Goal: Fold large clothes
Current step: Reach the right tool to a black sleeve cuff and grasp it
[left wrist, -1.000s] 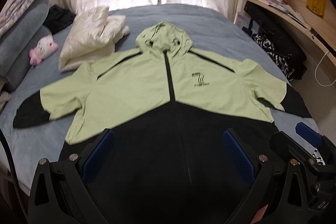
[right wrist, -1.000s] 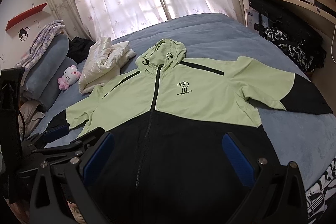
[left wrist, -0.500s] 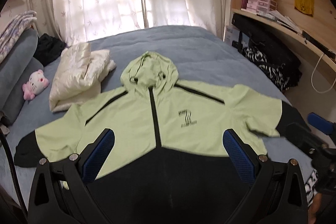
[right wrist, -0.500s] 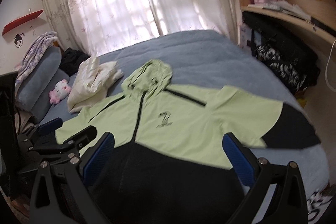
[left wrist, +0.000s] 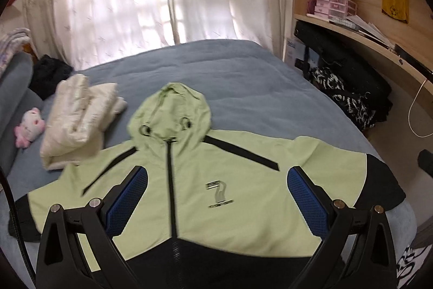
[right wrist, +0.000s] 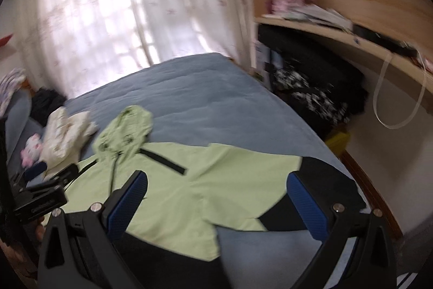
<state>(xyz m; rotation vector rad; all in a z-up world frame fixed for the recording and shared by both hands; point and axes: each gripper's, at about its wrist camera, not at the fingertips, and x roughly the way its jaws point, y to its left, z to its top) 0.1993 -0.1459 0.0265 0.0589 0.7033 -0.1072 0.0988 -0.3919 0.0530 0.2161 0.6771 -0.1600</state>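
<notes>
I'm holding both grippers, left (left wrist: 216, 197) & right (right wrist: 216, 199), wide open w/ nothing gripped, over the hooded jacket (left wrist: 230, 197). Right view's blurring; jacket hem's getting cut off.

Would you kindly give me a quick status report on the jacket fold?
Both claws open, left claw and right claw holding nothing. Green-and-black jacket spread flat on bed, unfolded. Cream clothes pile beside left sleeve, apart.

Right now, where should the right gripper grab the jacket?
Probably the black cuff of the jacket, coming in from the bed's right edge. That sleeve lies flat and spread outward, nearest the open right gripper, ready to fold across the chest.
</notes>
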